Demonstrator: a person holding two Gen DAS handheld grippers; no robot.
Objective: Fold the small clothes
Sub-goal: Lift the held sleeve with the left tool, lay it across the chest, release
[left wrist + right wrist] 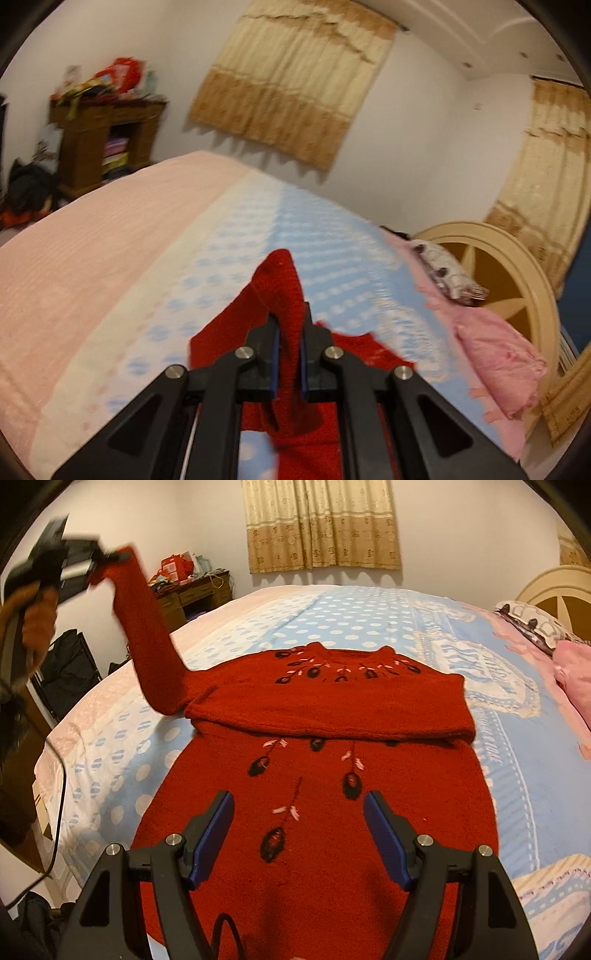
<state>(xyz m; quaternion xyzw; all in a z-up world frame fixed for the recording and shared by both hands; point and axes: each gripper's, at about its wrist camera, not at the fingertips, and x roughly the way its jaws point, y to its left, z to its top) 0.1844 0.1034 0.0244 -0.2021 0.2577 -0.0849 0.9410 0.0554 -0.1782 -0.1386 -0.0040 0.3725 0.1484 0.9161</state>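
A red knitted sweater [332, 782] with dark embroidered flowers lies face up on the bed, one sleeve folded flat across its chest [332, 709]. My left gripper [289, 328] is shut on the cuff of the other sleeve [284, 288]. In the right wrist view the left gripper [107, 559] holds that sleeve [147, 635] lifted high at the upper left. My right gripper [298, 801] is open and empty, just above the sweater's lower body.
The bed has a blue dotted sheet [351, 616] with a pink border [92, 251]. A pink blanket [495, 365] and patterned pillow [532, 624] lie by the cream headboard [517, 280]. A wooden cabinet [99, 140] stands at the wall. A black cable [61, 812] hangs at left.
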